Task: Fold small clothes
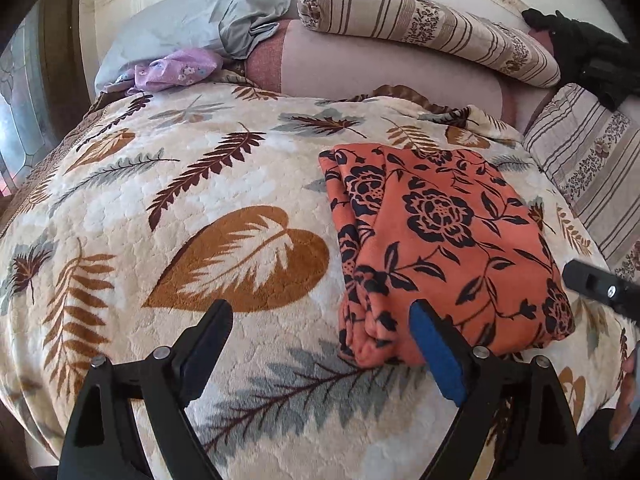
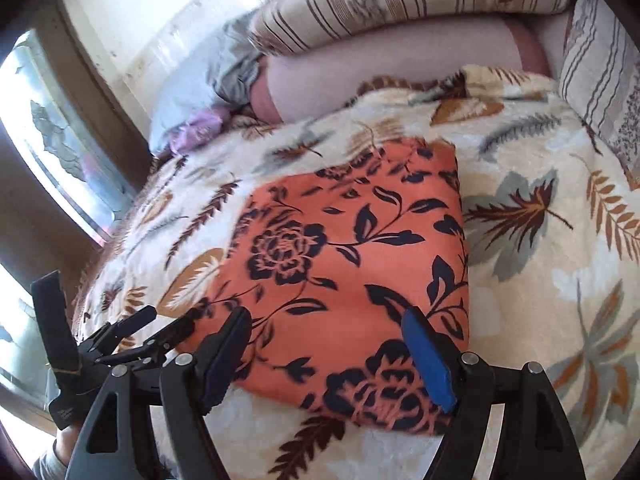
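Observation:
An orange garment with a dark flower print (image 1: 448,248) lies folded into a thick rectangle on the leaf-patterned blanket (image 1: 168,208). My left gripper (image 1: 322,312) hovers open at the garment's near left corner; its blue-padded finger overlaps that corner and the other finger is over bare blanket. In the right wrist view the same garment (image 2: 348,248) fills the middle, and my right gripper (image 2: 327,316) stands open over its near edge, gripping nothing. Part of the right gripper (image 1: 600,288) shows at the garment's right side. The left gripper (image 2: 120,340) shows at the lower left.
Striped bolsters (image 1: 432,24) and a striped pillow (image 1: 588,160) line the back and right. A grey cloth (image 1: 244,16) and a lilac flowered cloth (image 1: 176,68) lie at the back left, a black garment (image 1: 592,52) at the back right. A window (image 2: 60,140) is left.

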`<act>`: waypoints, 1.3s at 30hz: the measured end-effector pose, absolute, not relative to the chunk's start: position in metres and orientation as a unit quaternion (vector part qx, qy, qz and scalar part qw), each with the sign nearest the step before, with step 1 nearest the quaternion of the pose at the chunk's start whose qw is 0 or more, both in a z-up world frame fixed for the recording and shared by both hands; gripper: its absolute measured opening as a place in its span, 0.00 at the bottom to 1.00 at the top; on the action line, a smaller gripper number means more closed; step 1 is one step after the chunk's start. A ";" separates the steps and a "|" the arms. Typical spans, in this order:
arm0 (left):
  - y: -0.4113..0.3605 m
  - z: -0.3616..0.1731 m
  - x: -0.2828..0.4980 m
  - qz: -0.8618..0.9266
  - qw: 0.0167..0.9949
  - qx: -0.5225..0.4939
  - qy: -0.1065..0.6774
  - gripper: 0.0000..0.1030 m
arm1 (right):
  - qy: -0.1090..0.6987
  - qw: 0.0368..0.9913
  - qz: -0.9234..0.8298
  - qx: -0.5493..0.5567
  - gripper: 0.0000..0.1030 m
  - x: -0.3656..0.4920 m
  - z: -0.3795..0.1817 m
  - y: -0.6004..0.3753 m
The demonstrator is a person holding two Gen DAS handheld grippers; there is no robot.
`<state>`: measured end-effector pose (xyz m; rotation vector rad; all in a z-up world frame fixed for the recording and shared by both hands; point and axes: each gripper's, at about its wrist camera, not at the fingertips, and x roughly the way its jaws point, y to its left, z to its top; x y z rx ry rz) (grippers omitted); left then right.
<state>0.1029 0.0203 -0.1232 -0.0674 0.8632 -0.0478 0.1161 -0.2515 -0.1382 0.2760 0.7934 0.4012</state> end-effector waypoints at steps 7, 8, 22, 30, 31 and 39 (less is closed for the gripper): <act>0.009 -0.100 0.062 -0.014 0.910 -0.027 0.415 0.87 | 0.391 0.879 0.189 0.195 0.84 0.076 -0.161 -0.275; 0.007 -0.095 0.054 -0.006 0.914 -0.024 0.405 0.87 | 0.383 0.885 0.187 0.189 0.84 0.066 -0.158 -0.275; -0.016 -0.081 -0.006 0.060 0.929 0.009 0.366 0.92 | 0.386 0.914 0.103 0.068 1.00 -0.022 -0.209 -0.267; -0.019 -0.069 -0.026 0.040 0.937 0.007 0.346 0.98 | 0.368 0.922 0.099 0.068 1.00 -0.028 -0.200 -0.263; -0.020 -0.068 -0.027 0.038 0.938 0.005 0.343 0.98 | 0.367 0.923 0.099 0.063 1.00 -0.028 -0.199 -0.261; -0.024 -0.059 -0.017 0.055 0.939 0.025 0.339 0.98 | 0.315 0.947 0.037 0.052 1.00 -0.025 -0.179 -0.264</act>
